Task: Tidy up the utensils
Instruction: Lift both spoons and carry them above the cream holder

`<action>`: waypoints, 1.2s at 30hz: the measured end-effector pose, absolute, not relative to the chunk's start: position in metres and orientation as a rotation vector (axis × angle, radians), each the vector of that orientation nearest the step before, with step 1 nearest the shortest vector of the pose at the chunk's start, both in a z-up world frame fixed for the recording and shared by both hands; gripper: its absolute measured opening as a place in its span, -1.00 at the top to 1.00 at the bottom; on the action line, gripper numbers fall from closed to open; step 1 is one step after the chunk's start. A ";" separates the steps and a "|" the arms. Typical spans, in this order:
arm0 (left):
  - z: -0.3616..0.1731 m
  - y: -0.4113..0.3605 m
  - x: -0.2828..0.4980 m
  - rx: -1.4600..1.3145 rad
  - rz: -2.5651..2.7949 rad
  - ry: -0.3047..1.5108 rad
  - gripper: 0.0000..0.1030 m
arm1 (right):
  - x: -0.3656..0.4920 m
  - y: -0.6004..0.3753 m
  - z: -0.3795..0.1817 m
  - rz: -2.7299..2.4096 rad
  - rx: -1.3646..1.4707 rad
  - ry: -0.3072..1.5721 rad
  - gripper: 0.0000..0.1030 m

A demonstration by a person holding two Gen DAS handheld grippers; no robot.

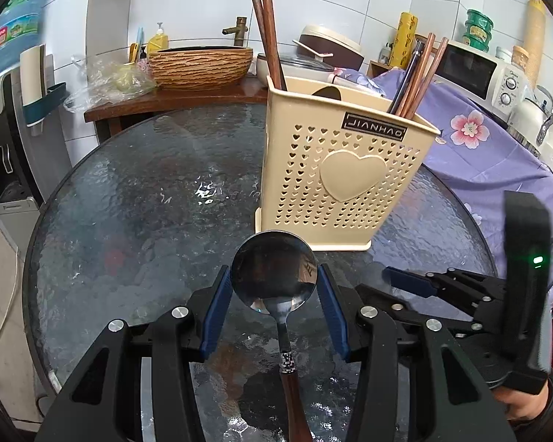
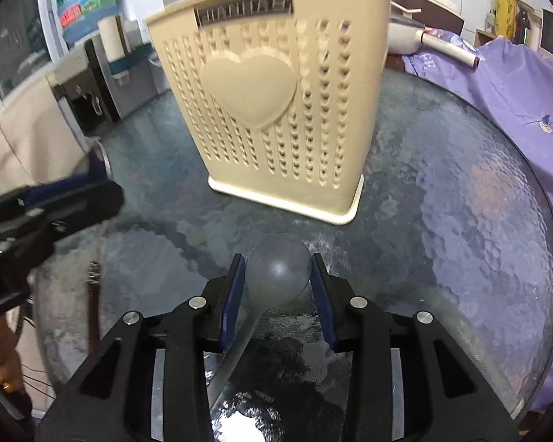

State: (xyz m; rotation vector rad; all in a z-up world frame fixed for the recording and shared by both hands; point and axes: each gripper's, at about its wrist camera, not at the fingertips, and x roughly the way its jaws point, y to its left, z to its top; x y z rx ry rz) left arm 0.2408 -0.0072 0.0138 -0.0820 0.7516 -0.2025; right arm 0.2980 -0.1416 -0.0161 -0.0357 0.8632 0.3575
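A beige utensil holder with heart holes stands on the round glass table; it also shows in the right wrist view. Wooden chopsticks stick out of it. My left gripper is shut on the bowl of a metal spoon with a wooden handle, just in front of the holder. My right gripper is shut on the bowl of an all-metal spoon, also in front of the holder. The right gripper appears in the left wrist view.
A purple flowered cloth covers things at the table's right edge. Behind the table are a wooden counter with a basin, a microwave, and a water dispenser at left.
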 end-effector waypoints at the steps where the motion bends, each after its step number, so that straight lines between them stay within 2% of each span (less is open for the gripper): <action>1: 0.014 -0.007 0.240 -0.082 -0.204 0.750 0.11 | 0.295 -0.144 -0.011 0.366 -0.030 0.850 0.28; 13: 0.037 -0.012 0.231 -0.081 -0.229 0.697 0.11 | 0.268 -0.158 0.041 0.449 -0.021 0.735 0.29; 36: 0.065 -0.014 0.221 -0.076 -0.247 0.631 0.11 | 0.247 -0.167 0.079 0.494 -0.050 0.643 0.29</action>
